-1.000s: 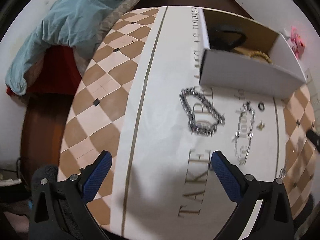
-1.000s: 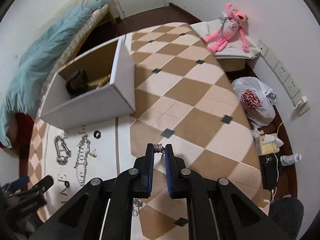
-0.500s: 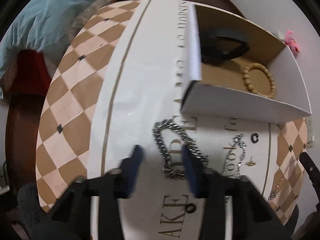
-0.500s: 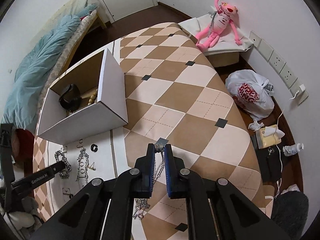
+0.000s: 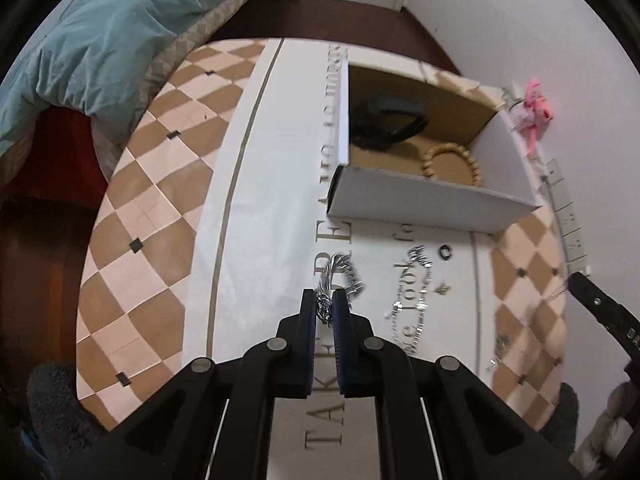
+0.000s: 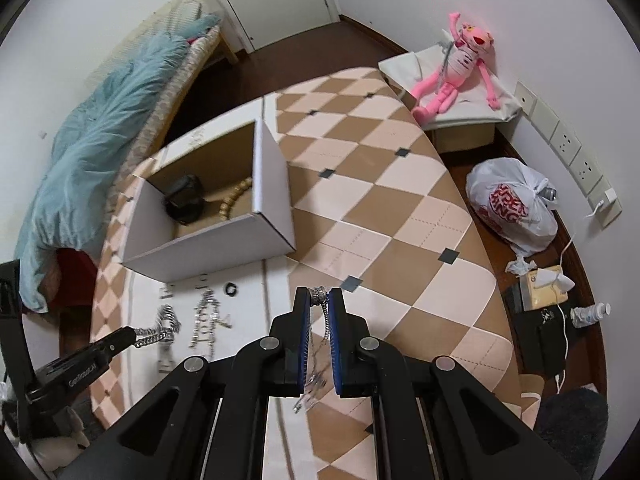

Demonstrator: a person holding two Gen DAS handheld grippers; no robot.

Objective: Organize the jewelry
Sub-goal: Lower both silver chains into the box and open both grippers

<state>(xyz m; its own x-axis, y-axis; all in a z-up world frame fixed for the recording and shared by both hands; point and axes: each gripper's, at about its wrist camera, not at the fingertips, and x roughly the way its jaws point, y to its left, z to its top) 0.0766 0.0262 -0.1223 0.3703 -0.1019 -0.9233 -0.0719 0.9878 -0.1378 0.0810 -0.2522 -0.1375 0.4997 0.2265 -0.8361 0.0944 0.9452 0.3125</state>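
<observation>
My left gripper (image 5: pixel 325 300) is shut on a thick silver chain bracelet (image 5: pixel 345 271) and lifts it off the white runner; it also shows in the right wrist view (image 6: pixel 158 330). My right gripper (image 6: pixel 319 295) is shut on a thin silver necklace (image 6: pixel 316 360) that hangs between its fingers above the table. A white cardboard box (image 5: pixel 420 196) stands behind, holding a black item (image 5: pixel 386 120) and a wooden bead bracelet (image 5: pixel 452 164). A silver link chain (image 5: pixel 414 300), a small black ring (image 5: pixel 445 253) and a small gold piece (image 5: pixel 442 289) lie on the runner.
The table has a checkered brown and cream cloth (image 6: pixel 380 208). A bed with a teal duvet (image 6: pixel 100 148) is to the left. A pink plush toy (image 6: pixel 456 68), a plastic bag (image 6: pixel 512 204) and floor clutter lie to the right.
My left gripper moved in over the thick chain, shut on it and raised it. My right gripper rose a little, still holding the thin necklace.
</observation>
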